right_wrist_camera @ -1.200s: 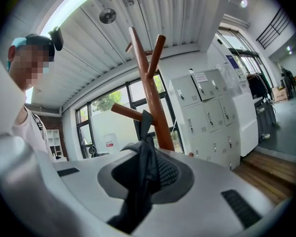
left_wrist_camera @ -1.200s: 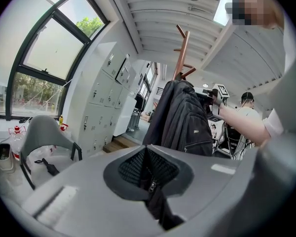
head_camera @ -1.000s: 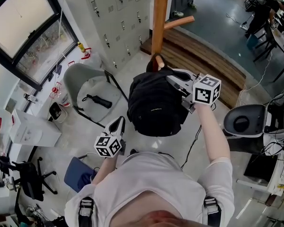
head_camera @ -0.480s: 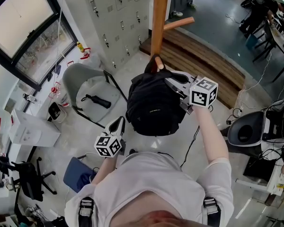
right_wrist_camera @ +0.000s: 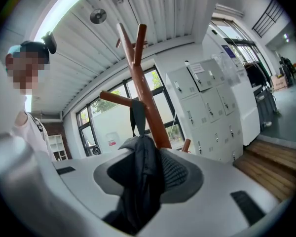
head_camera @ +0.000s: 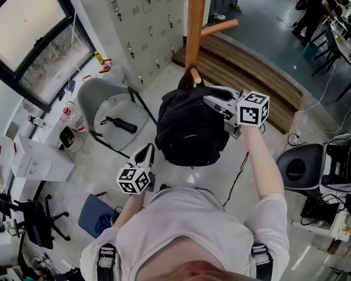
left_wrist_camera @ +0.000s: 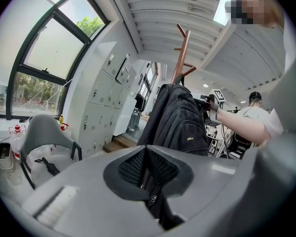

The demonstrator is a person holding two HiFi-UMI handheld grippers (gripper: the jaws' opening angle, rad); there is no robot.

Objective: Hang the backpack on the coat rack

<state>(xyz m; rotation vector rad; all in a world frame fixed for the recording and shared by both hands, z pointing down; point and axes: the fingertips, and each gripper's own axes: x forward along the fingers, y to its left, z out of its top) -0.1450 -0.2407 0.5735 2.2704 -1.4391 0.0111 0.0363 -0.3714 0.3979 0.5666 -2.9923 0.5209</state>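
Observation:
The black backpack (head_camera: 187, 130) hangs against the wooden coat rack (head_camera: 196, 22), its top handle looped over a peg (right_wrist_camera: 119, 98) in the right gripper view. My right gripper (head_camera: 205, 96) is at the bag's top right. Its jaws are opening, with the bunched black handle fabric (right_wrist_camera: 144, 177) still filling the gap between the pads. My left gripper (head_camera: 147, 151) stays low at the bag's bottom left, apart from it. Its mesh pads (left_wrist_camera: 160, 169) meet in a thin line. From there the backpack (left_wrist_camera: 180, 120) is seen hanging a short way ahead.
Grey lockers (head_camera: 143, 22) stand behind the rack on the left. A grey chair (head_camera: 105, 98) with a black item on it is left of the bag. A low wooden platform (head_camera: 251, 69) lies behind, and a swivel chair (head_camera: 298, 168) and desks are at the right.
The backpack's top and my right gripper have shifted slightly toward the pole. The swivel chair at the right has moved. My left gripper has stayed where it was.

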